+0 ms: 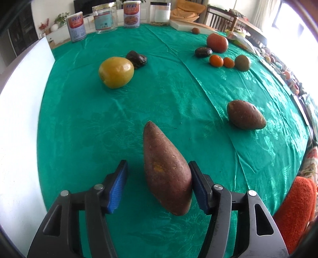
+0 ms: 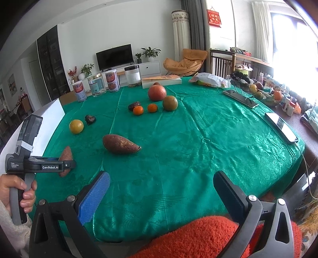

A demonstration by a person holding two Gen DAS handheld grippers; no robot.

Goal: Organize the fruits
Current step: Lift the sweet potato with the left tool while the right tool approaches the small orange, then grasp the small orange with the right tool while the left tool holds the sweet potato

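A long sweet potato (image 1: 165,168) lies on the green tablecloth (image 1: 89,123) between the fingers of my left gripper (image 1: 158,183). The right pad touches it; the left pad stands apart, so the jaws are open. A second sweet potato (image 1: 245,114) lies to the right. A yellow fruit (image 1: 115,72) and a dark date (image 1: 137,59) lie further back on the left. A large red fruit (image 1: 217,42), two small oranges (image 1: 216,60), a green-brown fruit (image 1: 242,63) and another date (image 1: 203,52) sit at the back right. My right gripper (image 2: 162,190) is open and empty over the table's near edge.
Tins and jars (image 1: 105,17) stand at the far edge with a flat box (image 1: 188,25). Two phones (image 2: 281,124) lie at the right edge of the table. A white board (image 1: 17,111) stands on the left. An orange fuzzy cushion (image 2: 190,238) is at the near edge.
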